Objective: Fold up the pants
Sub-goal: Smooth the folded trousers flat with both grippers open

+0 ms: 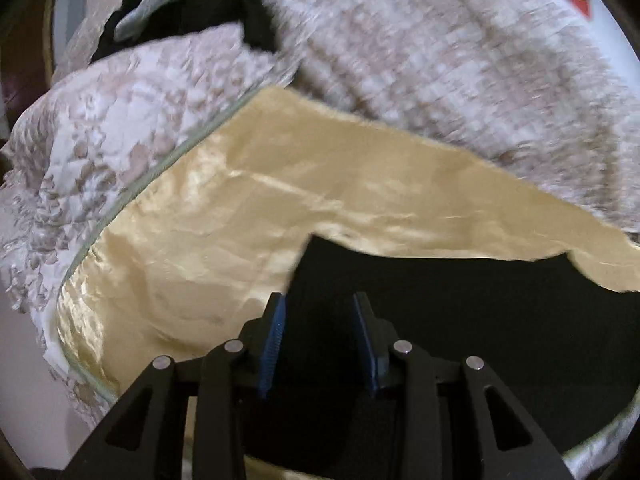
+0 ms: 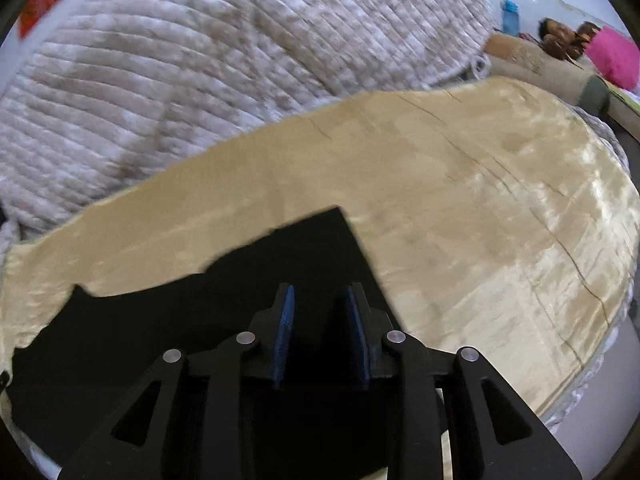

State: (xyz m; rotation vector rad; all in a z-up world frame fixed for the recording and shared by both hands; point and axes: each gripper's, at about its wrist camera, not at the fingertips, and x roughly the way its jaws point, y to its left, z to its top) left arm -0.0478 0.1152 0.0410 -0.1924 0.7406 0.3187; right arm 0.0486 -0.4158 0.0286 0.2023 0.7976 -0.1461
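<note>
Black pants [image 1: 460, 320] lie flat on a shiny cream-yellow bedspread [image 1: 240, 216]. In the left wrist view my left gripper [image 1: 320, 304] hovers over the pants near their left edge, its jaws apart with nothing between the blue pads. In the right wrist view the pants [image 2: 200, 320] show a squared corner [image 2: 340, 216]. My right gripper [image 2: 320, 294] is over the pants near their right edge, its jaws apart and empty.
A fluffy whitish blanket [image 2: 200, 80] is heaped behind the bedspread and also shows in the left wrist view [image 1: 440, 60]. A patterned pale quilt [image 1: 88, 168] is at the left, with dark clothing [image 1: 180, 20] behind. A pink cushion [image 2: 612, 60] is at far right.
</note>
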